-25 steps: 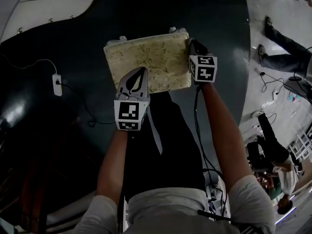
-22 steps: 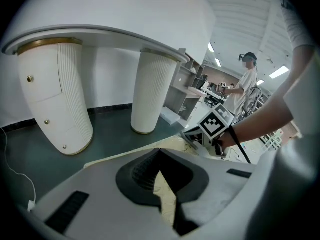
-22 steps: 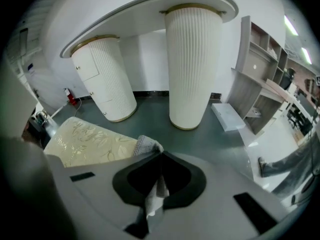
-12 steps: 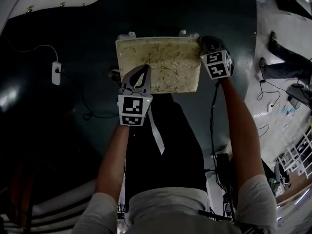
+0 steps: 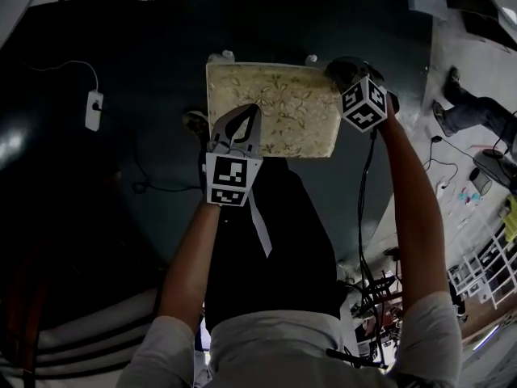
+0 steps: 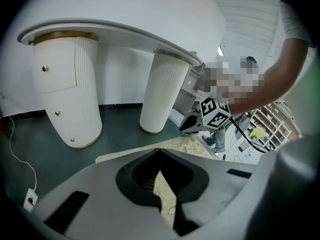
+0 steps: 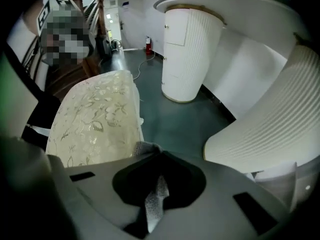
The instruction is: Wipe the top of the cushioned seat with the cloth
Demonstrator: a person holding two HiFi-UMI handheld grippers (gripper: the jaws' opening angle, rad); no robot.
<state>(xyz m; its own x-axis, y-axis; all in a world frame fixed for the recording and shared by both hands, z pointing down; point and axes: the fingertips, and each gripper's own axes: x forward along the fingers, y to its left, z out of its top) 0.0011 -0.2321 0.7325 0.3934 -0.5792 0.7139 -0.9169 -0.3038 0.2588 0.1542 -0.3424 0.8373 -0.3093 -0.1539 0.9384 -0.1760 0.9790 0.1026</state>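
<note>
In the head view the cushioned seat (image 5: 279, 95), cream with a leaf pattern, stands on the dark green floor (image 5: 137, 63), just ahead of the person's dark trousers. The left gripper (image 5: 249, 116) sits over the seat's near left corner, its tips pointing inward across the top. The right gripper (image 5: 339, 71) is at the far right corner, with its marker cube hanging over the right edge. A white power strip (image 5: 94, 110) with a cable lies on the floor well to the left of the seat. In the left gripper view the jaws are pressed together at their tips with nothing between them. The patterned seat top shows through the slit below them and runs ahead as far as the right gripper's marker cube. Beyond the seat a white table (image 6: 100, 31) stands on two ribbed pedestals. In the right gripper view the jaws pinch the cloth (image 7: 154, 200), a grey-white knit. A fold of it bulges over the jaw tips right against the seat's corner, and the seat top stretches away to the left. A white ribbed cabinet (image 7: 190, 54) stands on the floor beyond.
</note>
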